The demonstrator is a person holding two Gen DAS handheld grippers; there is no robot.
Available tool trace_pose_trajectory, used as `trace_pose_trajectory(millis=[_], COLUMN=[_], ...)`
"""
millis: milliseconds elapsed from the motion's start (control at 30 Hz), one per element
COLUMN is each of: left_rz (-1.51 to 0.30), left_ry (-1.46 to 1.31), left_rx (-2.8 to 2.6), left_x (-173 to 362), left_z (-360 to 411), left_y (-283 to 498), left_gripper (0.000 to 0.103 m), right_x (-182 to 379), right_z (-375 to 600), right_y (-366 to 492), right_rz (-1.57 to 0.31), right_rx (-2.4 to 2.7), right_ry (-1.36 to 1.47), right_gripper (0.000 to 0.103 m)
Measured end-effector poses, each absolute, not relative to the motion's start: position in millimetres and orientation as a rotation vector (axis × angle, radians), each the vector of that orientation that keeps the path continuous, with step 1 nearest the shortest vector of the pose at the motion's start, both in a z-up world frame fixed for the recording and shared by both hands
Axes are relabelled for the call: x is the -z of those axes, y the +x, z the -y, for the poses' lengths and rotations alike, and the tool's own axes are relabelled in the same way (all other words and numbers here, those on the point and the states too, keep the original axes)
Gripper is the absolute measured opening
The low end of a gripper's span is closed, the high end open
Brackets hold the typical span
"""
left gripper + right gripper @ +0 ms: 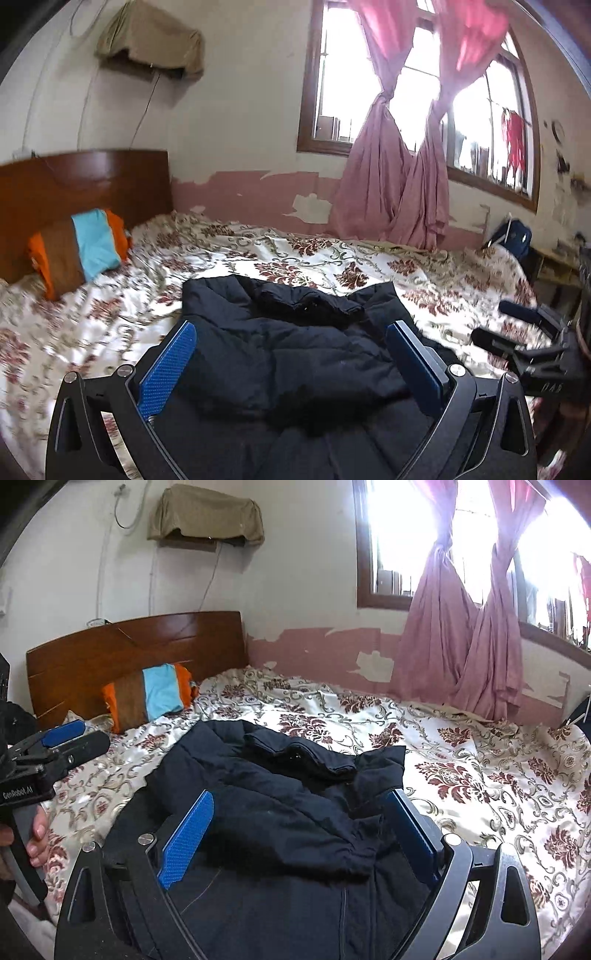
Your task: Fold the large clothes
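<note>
Floral bedspread (461,760) carries the navy jacket (280,812) beneath both wide-open, empty grippers, left gripper (291,350) and right gripper (299,823).

Blown-out window (417,85) backlight, fisheye edges, motion blur

Bed (461,760) under a floral cover, 1 dark jacket (280,812) and 1 striped pillow (151,694) on it.

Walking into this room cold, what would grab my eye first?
Probably the dark puffy jacket, lying rumpled in the middle of the floral bedspread. Both grippers hang open just above it, the left gripper and the right gripper. Behind, pink curtains are knotted against a bright window.
</note>
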State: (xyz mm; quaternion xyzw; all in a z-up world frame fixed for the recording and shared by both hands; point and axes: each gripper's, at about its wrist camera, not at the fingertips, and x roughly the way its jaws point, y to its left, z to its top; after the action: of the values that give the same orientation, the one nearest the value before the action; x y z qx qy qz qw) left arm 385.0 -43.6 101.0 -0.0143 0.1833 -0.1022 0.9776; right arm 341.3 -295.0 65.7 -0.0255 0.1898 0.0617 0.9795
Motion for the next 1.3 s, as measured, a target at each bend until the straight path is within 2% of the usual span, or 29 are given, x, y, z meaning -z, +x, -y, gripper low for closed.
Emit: trace_pose_trajectory(millis=[633,1300], left_rz=[-0.371,-0.398], left_ry=[0.013,0.002], left_rx=[0.158,0.165], left_x=[-97.8,-60.0], left_z=[15.9,14.7], left_y=[237.0,180.3], left_gripper=[0.103,0.103], right_x=[-55.6,-18.6], right_z=[274.6,269.8], right_y=[207.2,151.1], right_rz=[-0.312,-0.328], right_rx=[-0.168,-0.151], right_ry=[-0.058,-0.086], right_gripper=[0.092,0.092])
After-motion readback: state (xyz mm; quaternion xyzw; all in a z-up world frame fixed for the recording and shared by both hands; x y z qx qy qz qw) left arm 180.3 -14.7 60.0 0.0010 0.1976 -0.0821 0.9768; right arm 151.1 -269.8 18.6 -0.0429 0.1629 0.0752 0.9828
